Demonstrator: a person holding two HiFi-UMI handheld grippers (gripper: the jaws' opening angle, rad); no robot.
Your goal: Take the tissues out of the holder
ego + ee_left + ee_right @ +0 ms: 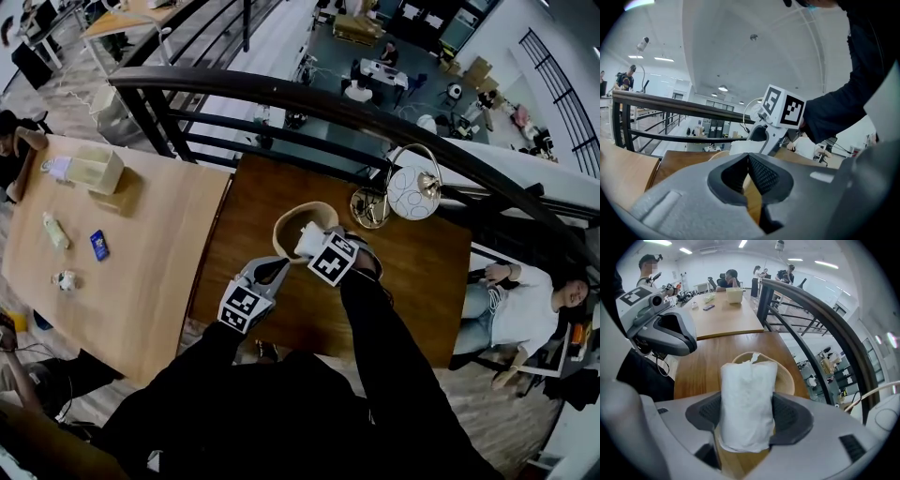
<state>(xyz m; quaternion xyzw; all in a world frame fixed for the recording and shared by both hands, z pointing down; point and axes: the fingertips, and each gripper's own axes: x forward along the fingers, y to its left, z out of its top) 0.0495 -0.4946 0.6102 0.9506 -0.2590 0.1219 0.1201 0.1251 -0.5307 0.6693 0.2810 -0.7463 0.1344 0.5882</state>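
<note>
Mezzanine level, beside a dark railing [309, 98] that overlooks the open floor below: on the dark wooden table [422, 281], I work with a gripper in each hand to empty a rounded wooden holder [282, 232]. My right gripper [746, 420] has its jaws spread fairly wide and clamped on the flanks of a white pack of tissues [749, 385], the pads pressing in from both sides. The pack sits directly above the holder's mouth. From the head view I cannot say for certain whether its far end is fully clear of the rim, though it appears to be at or just above it. The pack's long axis runs along the jaws, so it stands close to upright with the gripper aimed steeply down. Its crumpled end faces the bowl and its near end sticks out past the pads towards the camera. My left gripper [749, 174] waits just beside the holder on my side (jaws together, nothing between them). I judge this to be the lift-out step, with the grasp made and the extraction under way. The next move calls for a straight upward pull until the pack's lower end passes the rim, then a carry sideways to bare tabletop, keeping the squeeze steady so the soft pack does not slide out.
</note>
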